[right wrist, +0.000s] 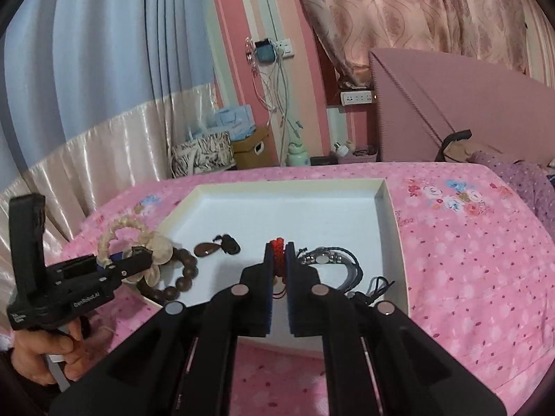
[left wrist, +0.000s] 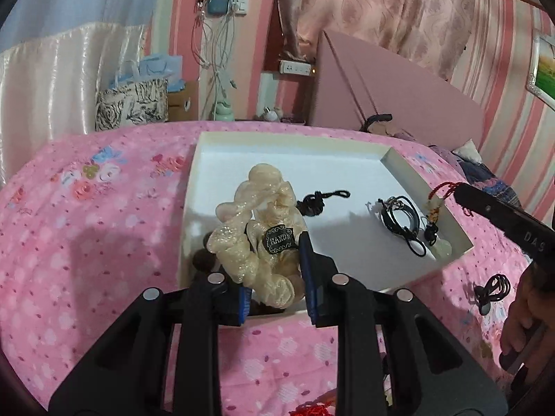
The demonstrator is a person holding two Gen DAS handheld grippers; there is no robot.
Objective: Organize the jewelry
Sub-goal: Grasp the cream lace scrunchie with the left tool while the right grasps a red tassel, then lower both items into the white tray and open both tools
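A shallow white box [left wrist: 388, 154] [right wrist: 390, 215] lies on the pink bedspread. My left gripper [left wrist: 274, 270] [right wrist: 138, 260] is shut on a pearly cream bead strand [left wrist: 256, 208] [right wrist: 118, 228] with a black tag, held over the box's near left corner. My right gripper [right wrist: 279, 251] [left wrist: 458, 190] is shut on a red knotted cord [right wrist: 277, 244] [left wrist: 444, 185] over the box's near right side. Inside lie a dark wooden bead bracelet [right wrist: 184, 277] [left wrist: 201, 260], a brown teardrop pendant on black cord [right wrist: 206, 249], a black cord bundle with silver parts [right wrist: 329, 260] [left wrist: 402, 215] and a pale green stone pendant [left wrist: 444, 249].
A black cord pendant [left wrist: 492, 289] lies on the bedspread right of the box, and something red [left wrist: 312, 407] shows at the near edge. A hand [right wrist: 45, 353] grips the left tool. A pink headboard [right wrist: 468, 104], curtains and bags stand beyond the bed.
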